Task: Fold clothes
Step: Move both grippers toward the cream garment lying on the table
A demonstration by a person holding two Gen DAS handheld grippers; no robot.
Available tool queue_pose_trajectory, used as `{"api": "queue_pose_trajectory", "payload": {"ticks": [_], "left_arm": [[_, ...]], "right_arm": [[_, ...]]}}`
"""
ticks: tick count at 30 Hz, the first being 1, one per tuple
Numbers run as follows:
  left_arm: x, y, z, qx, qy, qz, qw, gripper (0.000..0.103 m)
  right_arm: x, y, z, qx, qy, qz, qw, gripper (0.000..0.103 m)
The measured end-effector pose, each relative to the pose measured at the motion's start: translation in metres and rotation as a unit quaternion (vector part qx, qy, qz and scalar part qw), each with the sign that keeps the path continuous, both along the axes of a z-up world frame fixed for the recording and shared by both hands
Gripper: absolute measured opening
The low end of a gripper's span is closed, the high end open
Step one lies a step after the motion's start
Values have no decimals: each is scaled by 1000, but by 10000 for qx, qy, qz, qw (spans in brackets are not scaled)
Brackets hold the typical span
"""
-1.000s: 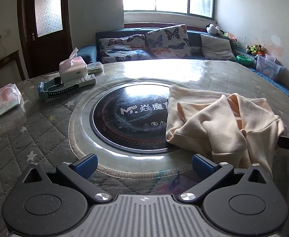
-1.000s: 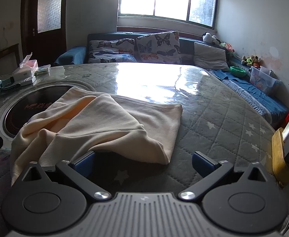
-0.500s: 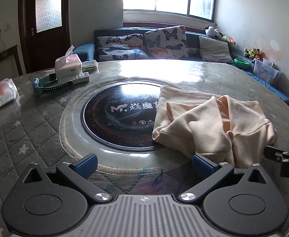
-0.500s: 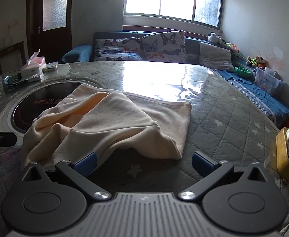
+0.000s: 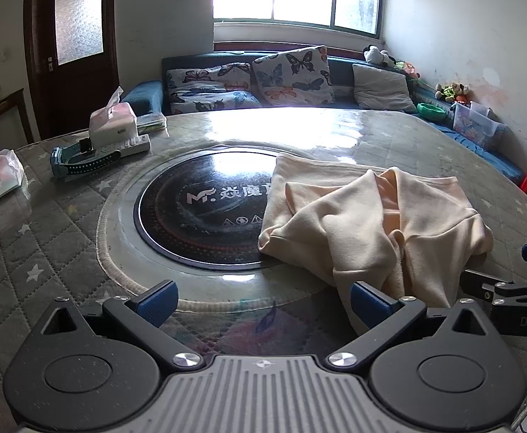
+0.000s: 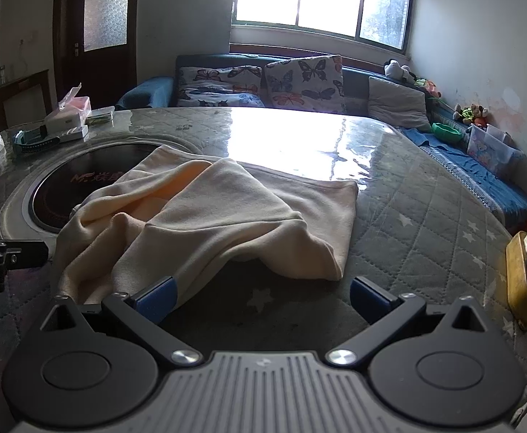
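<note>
Grippers: left gripper (image 5: 261, 299) and right gripper (image 6: 261, 297) both spread wide, empty.
Garment: crumpled cream garment (image 6: 205, 223) lies between them, its near hem beside the right gripper's left finger.

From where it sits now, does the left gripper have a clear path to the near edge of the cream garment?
Probably yes. The left gripper is open, and the cream garment lies just ahead with its near hem beside the right finger. Only bare table lies between; the right gripper stays off to the side.

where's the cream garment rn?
The cream garment lies crumpled on the table, right of centre in the left wrist view, its left edge overlapping the black round cooktop, just ahead of both open grippers.
</note>
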State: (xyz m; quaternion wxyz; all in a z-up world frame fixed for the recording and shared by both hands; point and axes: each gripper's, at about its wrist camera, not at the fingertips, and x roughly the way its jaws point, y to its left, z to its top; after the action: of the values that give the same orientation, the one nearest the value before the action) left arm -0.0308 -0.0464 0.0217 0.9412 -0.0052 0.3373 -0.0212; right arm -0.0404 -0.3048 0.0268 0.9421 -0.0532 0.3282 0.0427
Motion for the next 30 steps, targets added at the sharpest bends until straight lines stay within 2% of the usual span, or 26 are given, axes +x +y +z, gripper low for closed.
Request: {"api": "queue_pose_trajectory", "payload": {"ticks": [30], "left_arm": [[7, -7, 9, 3, -8, -67, 10000, 103]], "right_arm": [[2, 1, 7, 41, -4, 90, 10000, 103]]}}
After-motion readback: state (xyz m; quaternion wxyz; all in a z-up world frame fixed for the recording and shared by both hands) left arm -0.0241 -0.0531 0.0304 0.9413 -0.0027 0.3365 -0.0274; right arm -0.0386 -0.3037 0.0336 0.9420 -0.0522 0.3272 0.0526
